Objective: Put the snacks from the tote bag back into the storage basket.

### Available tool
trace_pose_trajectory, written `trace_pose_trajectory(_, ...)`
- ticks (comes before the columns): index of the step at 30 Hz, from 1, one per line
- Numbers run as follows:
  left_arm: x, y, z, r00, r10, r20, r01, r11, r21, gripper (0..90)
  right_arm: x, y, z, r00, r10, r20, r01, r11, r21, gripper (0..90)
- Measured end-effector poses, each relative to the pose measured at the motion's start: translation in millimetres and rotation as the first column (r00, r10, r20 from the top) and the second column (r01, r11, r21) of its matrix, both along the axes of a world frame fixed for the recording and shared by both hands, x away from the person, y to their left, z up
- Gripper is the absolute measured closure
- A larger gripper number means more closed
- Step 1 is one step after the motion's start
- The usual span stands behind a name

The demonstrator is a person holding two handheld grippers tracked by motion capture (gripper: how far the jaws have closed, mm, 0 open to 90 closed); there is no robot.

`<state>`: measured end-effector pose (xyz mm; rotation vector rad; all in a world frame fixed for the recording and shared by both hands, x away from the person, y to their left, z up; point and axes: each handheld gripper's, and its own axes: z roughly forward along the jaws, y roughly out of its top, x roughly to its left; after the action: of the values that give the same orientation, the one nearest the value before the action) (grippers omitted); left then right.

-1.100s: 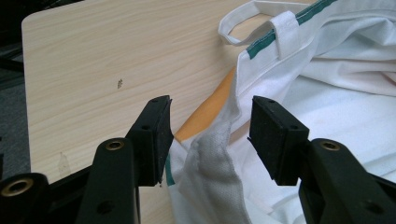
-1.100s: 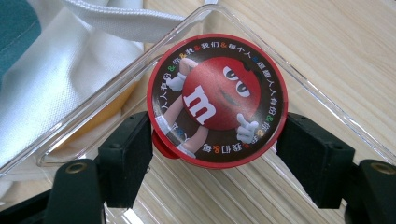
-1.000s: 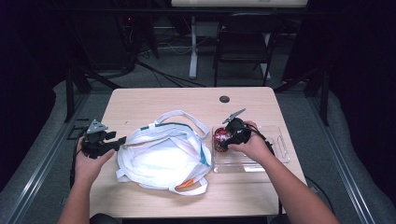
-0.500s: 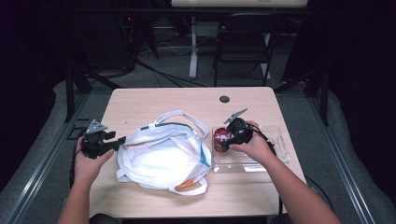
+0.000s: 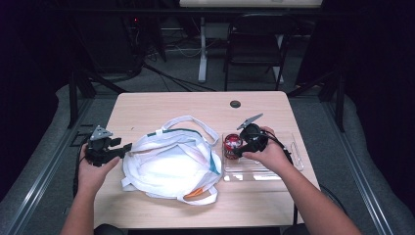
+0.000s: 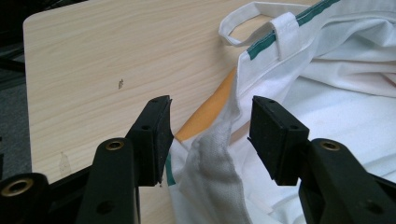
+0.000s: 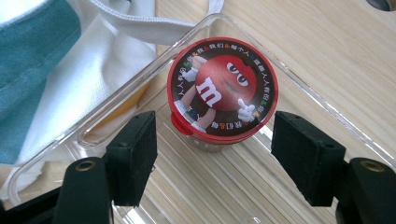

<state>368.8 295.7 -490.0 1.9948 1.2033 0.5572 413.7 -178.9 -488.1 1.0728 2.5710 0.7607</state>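
Candy tub [image 7: 222,93] with a red lid stands upright in the near-left corner of a clear plastic tray [image 5: 286,169] on my bench [image 5: 166,105], seen here between the jaws of my right tongs [image 7: 215,156]. Those jaws have just been closing a little yet stand wide, one on each side of the tub, neither pad touching it. In the high view the right tongs [image 5: 238,149] hover just over the tub [image 5: 233,143], my right hand [image 5: 269,154] behind them.

Nearer my left side, my left tongs [image 6: 210,135] are spread wide around a bunched fold of a white tote bag [image 6: 327,107] with green trim. The cloth rises between the pads; I cannot tell whether it brushes the left one, and nothing is pinched. From above, the left tongs [image 5: 126,147] sit at the bag's [image 5: 166,169] left edge, and the bag lies crumpled mid-bench, touching the tray's left wall, something orange [image 5: 193,194] peeking from under its near edge.

Farther off, a black round cap [image 5: 235,104] sits in the bench top, and a folding chair [image 5: 254,44] stands beyond.
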Motion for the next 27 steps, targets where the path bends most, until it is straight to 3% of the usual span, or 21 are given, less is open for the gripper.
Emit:
trace_pose_trajectory(17, 0.0, 0.0, 0.0, 1.0000, -0.001, -0.001, 0.001, 1.0000, -0.001, 48.8, -14.0, 12.9, 18.0, 0.9989, 0.040, 0.026, -0.039, 0.999, -0.014, 33.3)
trace_pose_trajectory(27, 0.0, 0.0, 0.0, 1.0000, -0.001, 0.000, 0.001, 1.0000, -0.002, 48.8, -30.3, 21.6, 28.7, 0.9967, 0.070, 0.041, -0.071, 0.997, 0.008, 38.1)
